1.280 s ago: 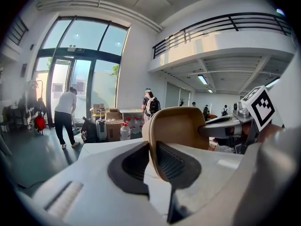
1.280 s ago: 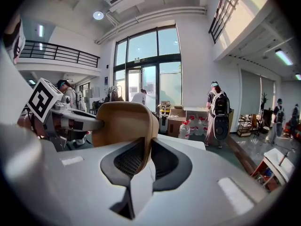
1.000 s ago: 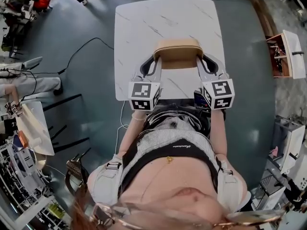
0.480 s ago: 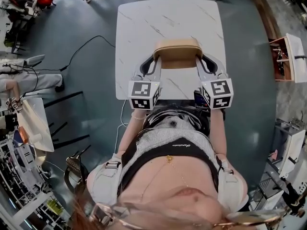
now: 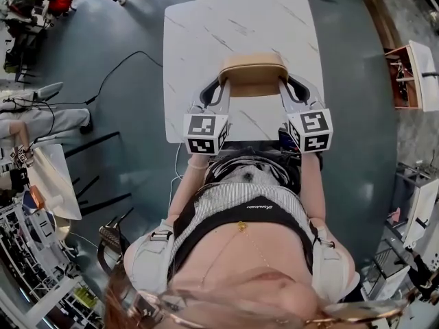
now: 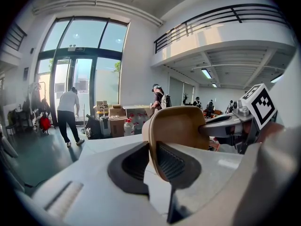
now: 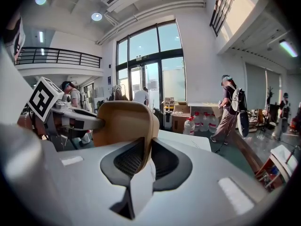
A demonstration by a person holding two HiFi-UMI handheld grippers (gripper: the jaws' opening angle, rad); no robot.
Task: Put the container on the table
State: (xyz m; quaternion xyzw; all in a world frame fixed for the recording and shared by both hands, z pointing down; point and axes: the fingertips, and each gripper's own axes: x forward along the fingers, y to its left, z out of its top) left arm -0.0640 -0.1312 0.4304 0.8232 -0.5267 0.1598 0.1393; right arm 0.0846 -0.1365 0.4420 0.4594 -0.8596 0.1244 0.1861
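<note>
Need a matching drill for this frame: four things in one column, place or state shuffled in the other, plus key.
Things:
1. tan rounded plastic container
2. white marble-pattern table
3. thin black cable
4. left gripper

Places or states:
A. lies on the grey floor, left of the table
B. shut on the container's left wall
C. clamped between the left gripper and the right gripper
D. spreads below the container in the head view

Pairs: 1-C, 2-D, 3-A, 4-B

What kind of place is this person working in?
Likely a large open hall used as a workspace, not a home: tall glass doors, a railed mezzanine overhead, and stacked cardboard boxes beside water jugs.
</note>
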